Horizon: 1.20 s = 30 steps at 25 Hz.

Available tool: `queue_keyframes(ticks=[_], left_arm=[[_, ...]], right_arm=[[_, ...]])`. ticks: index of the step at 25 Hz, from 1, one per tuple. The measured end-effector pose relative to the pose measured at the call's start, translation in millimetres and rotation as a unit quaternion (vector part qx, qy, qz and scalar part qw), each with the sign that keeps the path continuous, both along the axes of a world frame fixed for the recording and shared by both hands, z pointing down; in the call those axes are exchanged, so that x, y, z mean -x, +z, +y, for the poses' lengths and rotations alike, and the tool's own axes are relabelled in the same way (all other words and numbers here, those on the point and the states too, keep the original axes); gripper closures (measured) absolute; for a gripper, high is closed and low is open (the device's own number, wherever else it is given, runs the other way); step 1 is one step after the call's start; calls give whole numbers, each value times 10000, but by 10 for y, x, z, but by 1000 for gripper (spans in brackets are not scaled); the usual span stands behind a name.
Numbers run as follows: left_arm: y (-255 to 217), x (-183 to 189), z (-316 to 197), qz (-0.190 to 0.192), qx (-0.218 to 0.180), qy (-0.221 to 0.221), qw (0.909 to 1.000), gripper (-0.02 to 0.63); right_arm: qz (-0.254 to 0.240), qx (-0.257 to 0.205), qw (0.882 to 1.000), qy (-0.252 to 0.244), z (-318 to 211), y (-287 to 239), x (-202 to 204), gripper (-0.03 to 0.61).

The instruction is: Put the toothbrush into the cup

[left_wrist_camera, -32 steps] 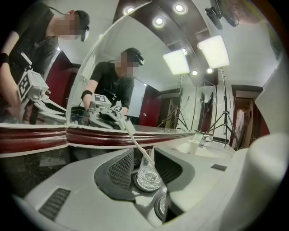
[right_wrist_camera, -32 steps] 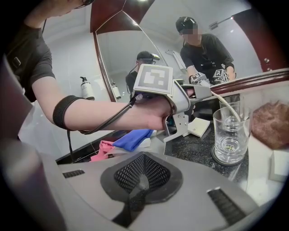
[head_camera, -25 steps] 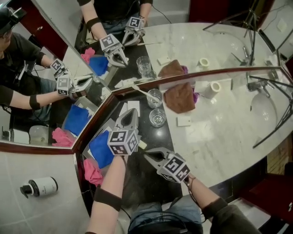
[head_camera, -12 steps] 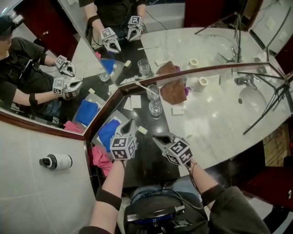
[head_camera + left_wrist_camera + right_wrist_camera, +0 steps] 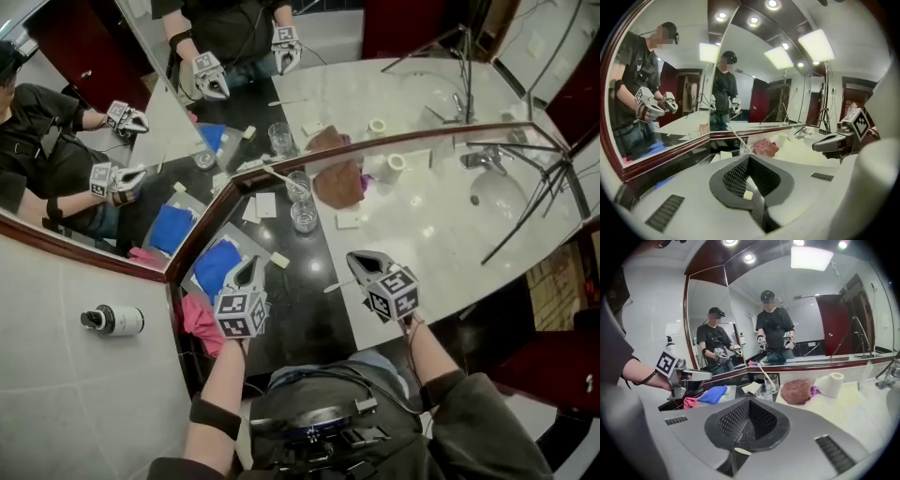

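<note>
**Bathroom counter:** The left gripper (image 5: 249, 266) has its jaws pressed together with nothing between them. The right gripper (image 5: 360, 259) is likewise closed on nothing. Both hover on the person's side of the cup (image 5: 298, 187), well apart from it.

The toothbrush (image 5: 279, 177) already stands in that cup, its pale handle leaning out over the rim toward the mirror corner, so the task looks done.

Just in front of the cup sits a second glass (image 5: 304, 218) with nothing standing in it. To the cup's right lies a brown towel (image 5: 336, 186), and beyond that a paper roll (image 5: 388, 167). A blue cloth (image 5: 216, 267) and a pink cloth (image 5: 199, 323) lie to the cup's left, nearer the person. A thin pale piece (image 5: 336, 287), too small to name, lies well in front of the cup.

The count, mirror copies aside: one toothbrush, two glasses, one towel, one roll, two cloths.

The brush is probably light, stiff and smooth, and apt to swivel in a pinch. The free handle above the rim is the place to take it. The cup looks like thin glass, fragile and easily tipped by a sideways tug.
</note>
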<state>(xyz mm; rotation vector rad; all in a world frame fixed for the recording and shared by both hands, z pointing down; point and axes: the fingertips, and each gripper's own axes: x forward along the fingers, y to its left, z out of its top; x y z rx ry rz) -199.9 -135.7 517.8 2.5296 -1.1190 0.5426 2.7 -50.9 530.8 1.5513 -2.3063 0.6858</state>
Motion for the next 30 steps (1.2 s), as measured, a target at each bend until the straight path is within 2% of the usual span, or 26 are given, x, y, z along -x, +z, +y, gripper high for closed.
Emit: queue_keyframes(ticks=[9, 15, 18, 23, 25, 28, 30], left_arm=[[-32, -44, 161, 24, 84, 112, 9999, 614], [70, -109, 239, 307, 424, 64, 9986, 614], [106, -211, 303, 295, 487, 164, 9982, 614], [255, -609, 509, 45, 749, 803, 9939, 608], [325, -827, 620, -143, 830, 1182, 9894, 582], [464, -1185, 832, -532, 891, 1915, 9760, 515], [574, -1441, 1021, -873, 910, 2516, 9596, 470]], right_arm=[[104, 125, 9919, 1259, 221, -17, -1033, 558], [71, 74, 9904, 1375, 268, -50, -1216, 558], [34, 69, 9913, 1311, 285, -30, -1219, 558], [-50, 69, 9920, 1261, 369, -8, -1267, 558], [-112, 81, 9918, 1272, 419, -6, -1308, 558], [-184, 118, 9910, 1317, 523, 15, -1363, 558], [-226, 133, 9904, 1358, 602, 50, -1402, 558]])
